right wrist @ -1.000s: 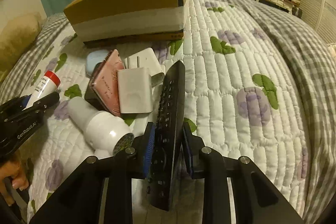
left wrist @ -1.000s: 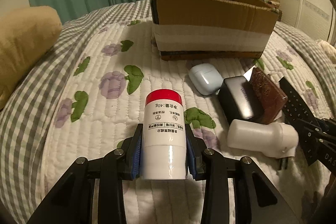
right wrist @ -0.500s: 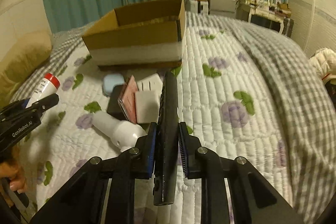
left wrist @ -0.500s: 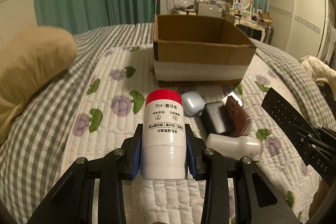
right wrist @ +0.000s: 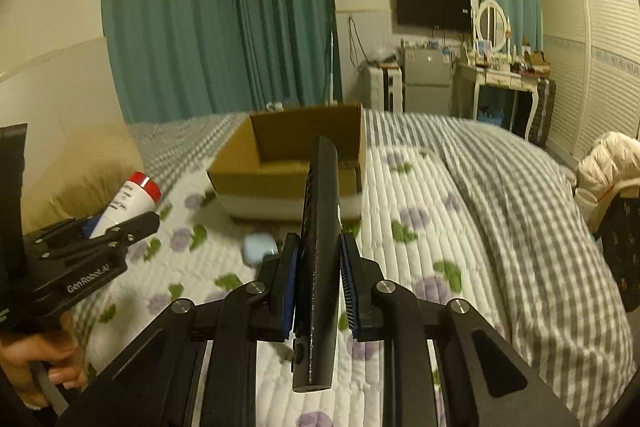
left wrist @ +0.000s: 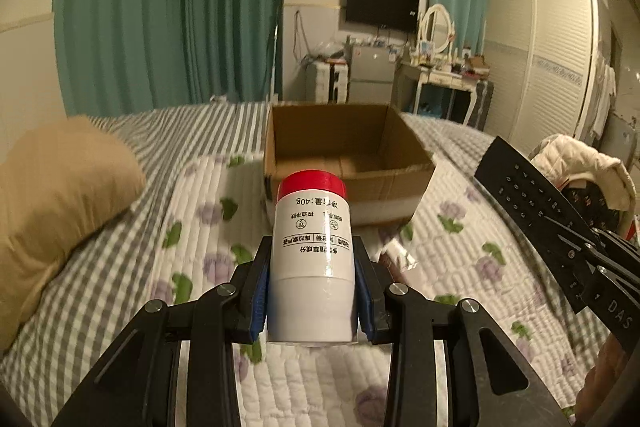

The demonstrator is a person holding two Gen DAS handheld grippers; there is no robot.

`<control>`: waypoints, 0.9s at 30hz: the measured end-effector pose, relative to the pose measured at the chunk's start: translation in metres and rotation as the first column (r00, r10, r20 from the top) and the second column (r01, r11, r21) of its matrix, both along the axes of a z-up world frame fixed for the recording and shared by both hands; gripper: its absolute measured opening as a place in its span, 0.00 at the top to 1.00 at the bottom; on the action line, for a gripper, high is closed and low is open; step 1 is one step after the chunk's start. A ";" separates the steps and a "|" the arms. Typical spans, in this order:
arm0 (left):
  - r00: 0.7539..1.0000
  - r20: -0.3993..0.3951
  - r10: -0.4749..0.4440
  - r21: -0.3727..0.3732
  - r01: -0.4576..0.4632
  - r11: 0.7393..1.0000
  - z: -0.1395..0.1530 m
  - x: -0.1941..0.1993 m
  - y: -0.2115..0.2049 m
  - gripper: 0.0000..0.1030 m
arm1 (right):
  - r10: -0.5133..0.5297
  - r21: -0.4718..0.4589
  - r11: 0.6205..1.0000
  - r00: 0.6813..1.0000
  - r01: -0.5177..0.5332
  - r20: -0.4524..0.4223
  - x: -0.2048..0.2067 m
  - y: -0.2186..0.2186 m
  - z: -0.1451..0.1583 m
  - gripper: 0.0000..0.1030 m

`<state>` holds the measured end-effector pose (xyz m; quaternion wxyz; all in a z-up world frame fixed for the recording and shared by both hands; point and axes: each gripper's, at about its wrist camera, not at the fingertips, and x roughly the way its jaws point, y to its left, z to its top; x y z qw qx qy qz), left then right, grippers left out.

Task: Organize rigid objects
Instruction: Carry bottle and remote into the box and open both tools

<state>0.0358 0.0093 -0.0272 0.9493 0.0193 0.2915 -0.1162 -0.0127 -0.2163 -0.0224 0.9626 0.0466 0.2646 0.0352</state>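
Observation:
My left gripper is shut on a white bottle with a red cap and holds it above the quilt, in front of the open cardboard box. My right gripper is shut on a black remote control, held on edge and lifted, pointing at the box. The remote also shows at the right of the left wrist view, and the bottle at the left of the right wrist view. A pale blue earbud case lies on the quilt below.
The floral quilt covers the bed, with a tan pillow at the left. A cream jacket hangs off the bed's right side. A dresser and a small fridge stand at the far wall.
Both grippers have risen well above the bed with their objects. The box interior has come into view, and the other items on the quilt have dropped mostly out of sight.

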 end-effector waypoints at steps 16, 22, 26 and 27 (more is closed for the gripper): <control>0.996 0.092 -0.015 -0.026 0.017 1.000 0.031 0.068 -0.015 0.65 | 0.053 -0.021 0.998 0.998 -0.052 0.035 0.064 -0.002 0.020 0.81; 0.995 0.082 -0.064 -0.005 0.065 0.998 0.027 0.106 -0.028 0.65 | 0.062 -0.021 0.998 0.998 -0.061 0.033 0.101 -0.004 0.015 0.81; 0.996 0.033 -0.077 -0.003 0.077 0.997 0.015 0.135 -0.034 0.65 | 0.084 -0.035 0.996 0.996 -0.084 0.010 0.132 0.002 0.009 0.81; 0.997 0.015 -0.073 -0.008 0.073 0.997 0.011 0.145 -0.034 0.65 | 0.087 -0.038 0.996 0.996 -0.087 0.002 0.139 0.003 0.006 0.81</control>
